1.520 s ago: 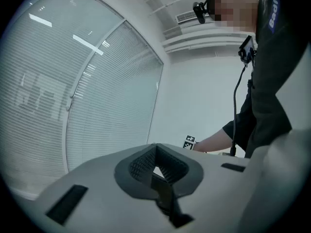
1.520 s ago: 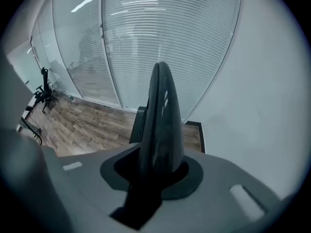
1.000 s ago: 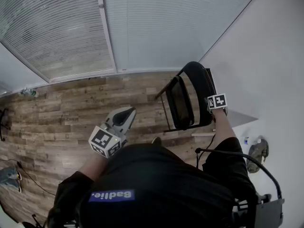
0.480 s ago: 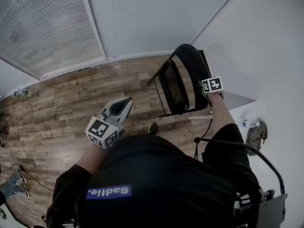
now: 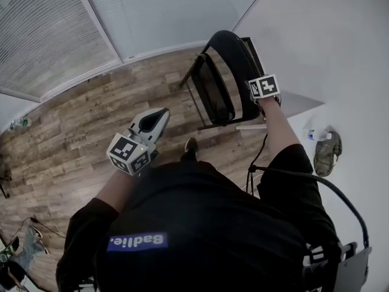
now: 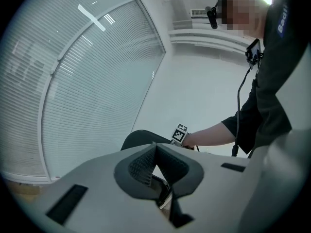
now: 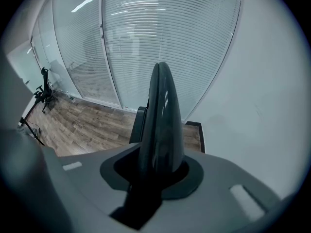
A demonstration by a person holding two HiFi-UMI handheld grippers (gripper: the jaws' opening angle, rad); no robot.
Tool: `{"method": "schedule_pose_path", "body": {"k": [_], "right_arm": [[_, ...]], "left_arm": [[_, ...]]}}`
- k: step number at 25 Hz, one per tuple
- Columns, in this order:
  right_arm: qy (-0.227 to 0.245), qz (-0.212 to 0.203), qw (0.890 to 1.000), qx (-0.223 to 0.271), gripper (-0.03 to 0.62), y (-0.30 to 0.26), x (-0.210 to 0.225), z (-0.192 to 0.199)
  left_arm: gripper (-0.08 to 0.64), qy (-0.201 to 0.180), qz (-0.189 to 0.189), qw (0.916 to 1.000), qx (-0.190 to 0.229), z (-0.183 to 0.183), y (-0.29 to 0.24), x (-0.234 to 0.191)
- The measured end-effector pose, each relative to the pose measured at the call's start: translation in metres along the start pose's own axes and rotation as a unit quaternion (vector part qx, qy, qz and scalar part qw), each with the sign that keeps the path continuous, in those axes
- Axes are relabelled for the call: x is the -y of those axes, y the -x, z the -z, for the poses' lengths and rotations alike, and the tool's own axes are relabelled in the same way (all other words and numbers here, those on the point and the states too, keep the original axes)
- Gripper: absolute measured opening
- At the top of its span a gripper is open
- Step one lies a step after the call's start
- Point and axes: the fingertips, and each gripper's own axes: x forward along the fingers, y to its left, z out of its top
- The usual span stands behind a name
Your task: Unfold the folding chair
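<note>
The black folding chair point(image 5: 217, 87) stands partly folded on the wood floor beside the white wall, its seat tipped up against the back. My right gripper point(image 5: 261, 91) is shut on the top of the rounded backrest point(image 7: 162, 113), which fills the gap between its jaws in the right gripper view. My left gripper point(image 5: 157, 115) hovers left of the chair, apart from it, with its ribbed pads point(image 6: 146, 163) pressed together and nothing between them. Past them in the left gripper view the chair back point(image 6: 138, 140) and the right gripper's marker cube point(image 6: 180, 134) show.
Windows with blinds point(image 5: 55, 35) run along the far side, and the white wall point(image 5: 328, 47) stands right of the chair. A small bottle and a shoe point(image 5: 327, 151) lie by the wall. A tripod point(image 7: 43, 92) stands far left. A cable point(image 5: 304, 178) hangs from the person's back.
My left gripper, still shut, has sunk a little and drifted nearer the chair. The right gripper keeps its hold on the backrest. The head view has swung, so the chair sits higher in it.
</note>
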Motion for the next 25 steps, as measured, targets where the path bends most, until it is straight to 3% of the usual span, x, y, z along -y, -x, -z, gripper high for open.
{"method": "schedule_pose_path", "body": {"k": [12, 25], "right_arm": [[-0.001, -0.004, 1.000, 0.000, 0.098, -0.003, 0.006, 0.001], [0.000, -0.010, 1.000, 0.001, 0.098, -0.006, 0.011, -0.001]], "left_arm": [[0.005, 0.036, 0.056, 0.9968, -0.046, 0.032, -0.090, 0.008], [0.006, 0.088, 0.070, 0.9864, -0.120, 0.091, -0.191, -0.002]]}}
